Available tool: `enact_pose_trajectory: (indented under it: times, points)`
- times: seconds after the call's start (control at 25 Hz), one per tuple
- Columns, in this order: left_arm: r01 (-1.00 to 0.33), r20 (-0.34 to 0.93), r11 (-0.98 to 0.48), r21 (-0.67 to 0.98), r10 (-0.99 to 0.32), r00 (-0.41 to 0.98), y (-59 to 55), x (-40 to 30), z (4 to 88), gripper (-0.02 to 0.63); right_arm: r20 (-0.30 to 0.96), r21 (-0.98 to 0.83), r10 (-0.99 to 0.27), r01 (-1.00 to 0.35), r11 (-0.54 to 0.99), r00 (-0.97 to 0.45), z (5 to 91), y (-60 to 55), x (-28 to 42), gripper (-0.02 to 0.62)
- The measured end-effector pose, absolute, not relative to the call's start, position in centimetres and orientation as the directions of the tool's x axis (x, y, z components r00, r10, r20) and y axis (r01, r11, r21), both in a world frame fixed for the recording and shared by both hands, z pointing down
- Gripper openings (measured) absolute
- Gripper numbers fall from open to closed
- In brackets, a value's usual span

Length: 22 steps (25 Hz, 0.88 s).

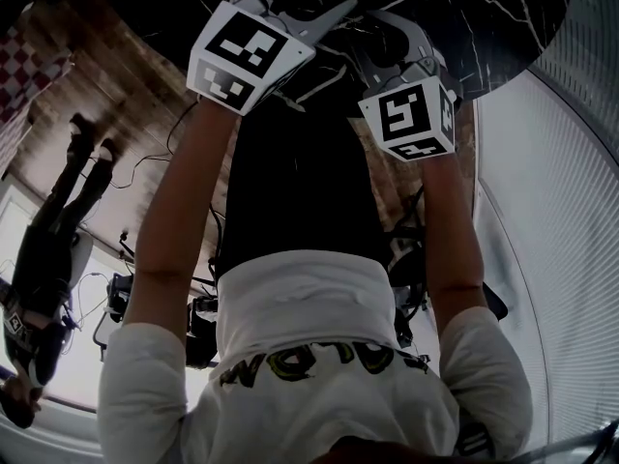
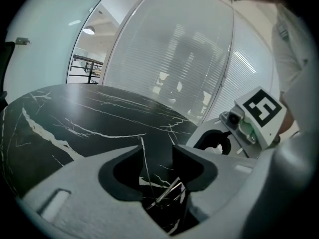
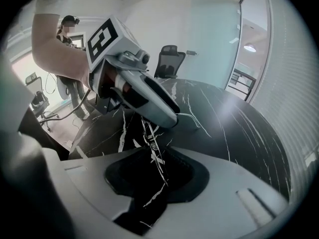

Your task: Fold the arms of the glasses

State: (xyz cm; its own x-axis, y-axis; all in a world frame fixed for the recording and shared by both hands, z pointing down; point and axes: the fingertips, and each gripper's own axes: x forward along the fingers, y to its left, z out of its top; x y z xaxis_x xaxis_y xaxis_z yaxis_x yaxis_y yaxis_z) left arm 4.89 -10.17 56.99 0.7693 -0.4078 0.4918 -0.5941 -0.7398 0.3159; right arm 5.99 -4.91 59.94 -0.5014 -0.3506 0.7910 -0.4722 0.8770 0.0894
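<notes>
A: Black marble table (image 2: pixel 75 118) with white veins, and thin wire glasses (image 3: pixel 149 139) over it. Which tongs have them?

B: The right tongs (image 3: pixel 153 158). Their jaws stand close together and the frame runs down into the narrow gap, so I judge them clamped on the glasses. Whether the frame also rests on the table, I can't tell.

A: And the left tongs (image 2: pixel 155 151)?

B: Jaws wide apart, gripping nothing. One arm (image 2: pixel 145 163) of the glasses rises as a thin wire between them, closer to the left jaw. I can't tell whether it touches that jaw. The rest of the frame sits lower and nearer, behind the jaw tips. From the right side, the left tongs reach in from the far left, with their tip just over the frame.

A: So the step is folding that arm?

B: That's my reading. It doesn't look folded yet.

A: How should it be done well?

B: Keep the right tongs steady, firm enough that the frame can't turn but no harder. Don't pinch with the left tongs. Lay the flat of one jaw against the arm and sweep it towards the lenses, following the hinge.

A: What's the risk?

B: Wire this thin probably bends easily. A push across the hinge could twist it or pull the frame out of the right tongs.
</notes>
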Motion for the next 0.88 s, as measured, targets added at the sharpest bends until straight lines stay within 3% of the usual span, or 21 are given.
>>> enact_pose_trajectory:
  times: [0.48,0.88]
  points:
    - [-0.501,0.532,-0.791,0.351,-0.271,0.802,-6.4,6.6,57.8,0.174,0.786,0.098,-0.390,-0.526,0.845,-0.480,60.2,-5.9,6.6,0.213]
    - [-0.444,0.566,-0.823,0.354,-0.189,0.803,-5.1,7.0,57.8,0.156,0.796,0.114,-0.400,-0.535,0.837,-0.455,60.3,-5.9,7.1,0.265]
